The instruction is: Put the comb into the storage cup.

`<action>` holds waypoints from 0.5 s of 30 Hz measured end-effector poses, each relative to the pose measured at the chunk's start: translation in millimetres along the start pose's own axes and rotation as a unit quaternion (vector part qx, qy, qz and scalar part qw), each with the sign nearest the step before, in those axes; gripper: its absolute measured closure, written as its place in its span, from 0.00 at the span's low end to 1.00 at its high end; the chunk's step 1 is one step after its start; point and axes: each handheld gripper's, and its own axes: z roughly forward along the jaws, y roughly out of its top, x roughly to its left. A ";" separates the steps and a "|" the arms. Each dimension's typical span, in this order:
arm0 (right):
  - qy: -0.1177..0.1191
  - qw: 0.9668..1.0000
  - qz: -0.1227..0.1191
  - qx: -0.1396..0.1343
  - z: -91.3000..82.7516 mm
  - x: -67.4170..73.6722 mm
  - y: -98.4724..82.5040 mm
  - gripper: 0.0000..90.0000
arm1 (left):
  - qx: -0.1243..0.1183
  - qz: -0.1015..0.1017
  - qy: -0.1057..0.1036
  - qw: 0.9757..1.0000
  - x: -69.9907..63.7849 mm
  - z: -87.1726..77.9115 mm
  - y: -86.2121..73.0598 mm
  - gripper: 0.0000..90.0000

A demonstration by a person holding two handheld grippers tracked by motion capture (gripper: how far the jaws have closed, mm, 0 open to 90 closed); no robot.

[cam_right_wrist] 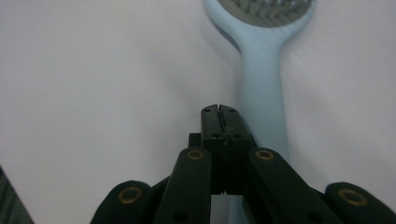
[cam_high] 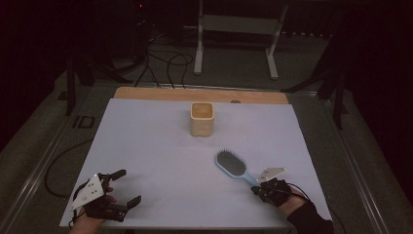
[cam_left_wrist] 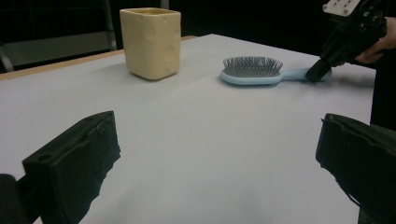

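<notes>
Right now the brush (cam_high: 233,165) lies flat on the desk (cam_high: 160,161), bristles up, head toward the cup (cam_high: 201,119) and handle pointing back at my right gripper (cam_high: 260,189). It sits on the near-right part of the white sheet, well apart from the cup, which stands upright near the far edge.

Right gripper: jaws pressed fully together, tips touching each other. In the right gripper view the closed tips (cam_right_wrist: 218,122) sit just left of the handle (cam_right_wrist: 262,98), beside it, not around it. From the left gripper view the same gripper (cam_left_wrist: 319,71) meets the handle's end, so contact looks likely, but nothing's clamped. No hold on the brush as far as I can see.

Left gripper (cam_high: 125,186): wide open, nothing between the jaws, parked low at the near-left corner w/ bare sheet ahead of it.

Progress, my read: early stage. Brush hasn't been lifted and the cup, as far as I can see into it, is empty. If the brush is meant for the cup, approx everything's left: open the right jaws, get them round the handle, grip, lift, carry over, drop it in.
</notes>
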 end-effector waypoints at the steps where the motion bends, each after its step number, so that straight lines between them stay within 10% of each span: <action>1: 0.000 1.000 0.001 0.001 -0.3 -1.4 -0.6 1.00 | 0.000 0.000 0.001 1.000 -0.1 0.1 0.0 0.00; 15: -0.012 1.000 0.007 0.004 -1.6 -14.2 -3.9 1.00 | 0.000 0.000 0.001 1.000 0.4 -0.4 0.2 0.00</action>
